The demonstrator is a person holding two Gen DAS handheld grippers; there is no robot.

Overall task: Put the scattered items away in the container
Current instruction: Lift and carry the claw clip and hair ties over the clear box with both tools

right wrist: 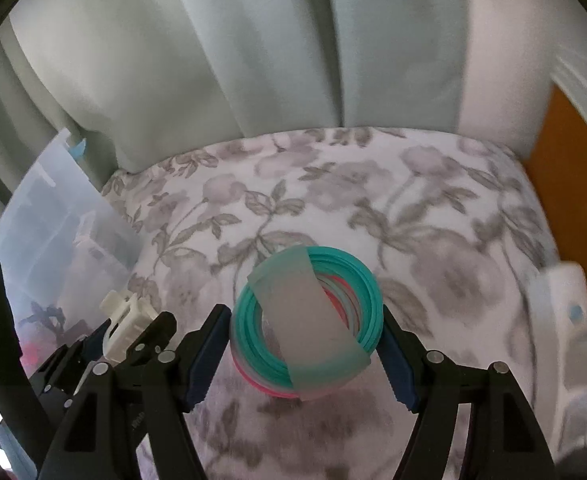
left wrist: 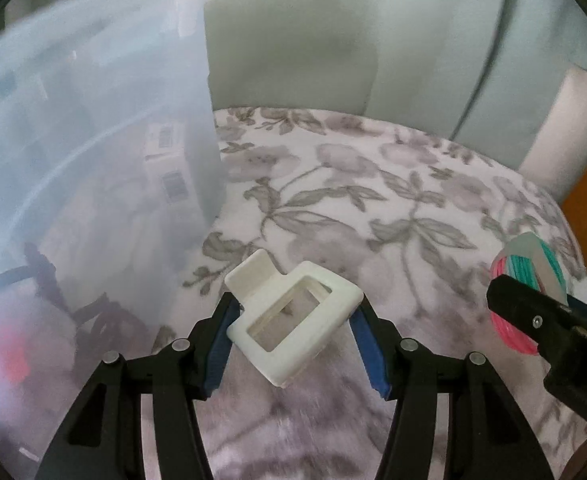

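Note:
My left gripper (left wrist: 293, 320) is shut on a white plastic bracket (left wrist: 293, 312) with a square window, held above the floral cloth just right of the clear plastic container (left wrist: 93, 160). In the right wrist view that bracket (right wrist: 127, 326) and the left gripper (right wrist: 129, 340) show at lower left, next to the container (right wrist: 57, 240). My right gripper (right wrist: 305, 336) is shut on a coil of teal and pink cord (right wrist: 309, 320) bound by a translucent band. The coil (left wrist: 527, 280) and the right gripper's finger (left wrist: 533, 316) also appear at the right edge of the left wrist view.
A grey floral cloth (left wrist: 353, 200) covers the surface. Dark cables and a red item (left wrist: 53, 300) lie inside the container, with labelled white boxes (left wrist: 167, 160) further in. Pale curtains (right wrist: 273, 60) hang behind. A white object (right wrist: 565, 320) sits at the right edge, orange floor (right wrist: 565, 168) beyond.

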